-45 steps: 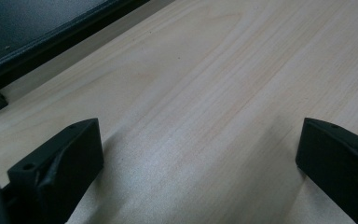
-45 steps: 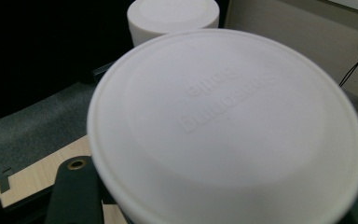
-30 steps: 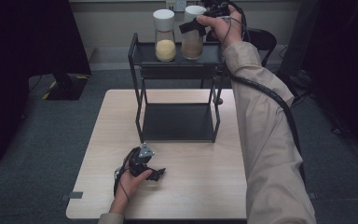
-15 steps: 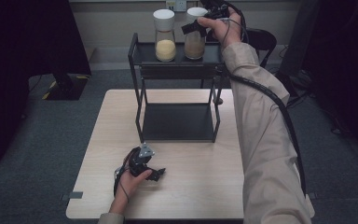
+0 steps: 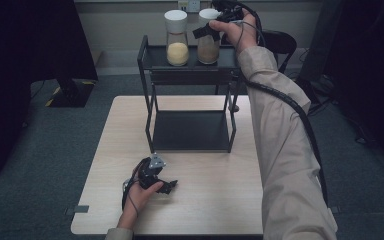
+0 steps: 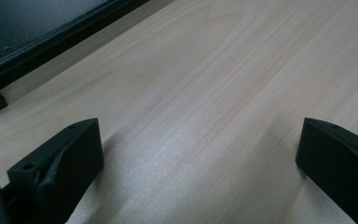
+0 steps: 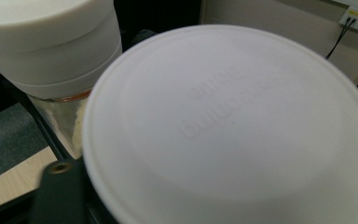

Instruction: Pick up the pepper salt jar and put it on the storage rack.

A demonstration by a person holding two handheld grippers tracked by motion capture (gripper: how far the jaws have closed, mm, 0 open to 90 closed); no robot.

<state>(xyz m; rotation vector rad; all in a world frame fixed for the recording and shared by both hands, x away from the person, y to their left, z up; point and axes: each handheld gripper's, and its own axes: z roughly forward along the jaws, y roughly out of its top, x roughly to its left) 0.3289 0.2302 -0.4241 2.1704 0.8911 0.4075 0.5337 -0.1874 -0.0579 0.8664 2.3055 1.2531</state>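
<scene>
Here, two glass jars with white lids are seen on the top shelf of a black rack (image 5: 147,60) that stands on the far half of the desk (image 5: 215,200). The yellow-filled jar (image 5: 177,42) is on the left, and the brown-filled jar (image 5: 208,47) is just beside it on the right. The right gripper (image 5: 211,31) is held at the upper part of the brown-filled jar, close under its lid (image 7: 233,126). One black jaw is seen low on the left in the right gripper view, against the jar, but whether the jaws are closed on the jar cannot be told. The left gripper (image 5: 166,186) is rested on the near part of the desk, its jaws spread wide with nothing between them but bare wood.

Several risks are judged likely from here. If the jar is lifted by a hold so near the lid, it could tip or slip, being heavy lower down. The neighbouring jar could be knocked, since the two are set so close. The shelf is high and far, so the jar could be dropped from an outstretched arm.
</scene>
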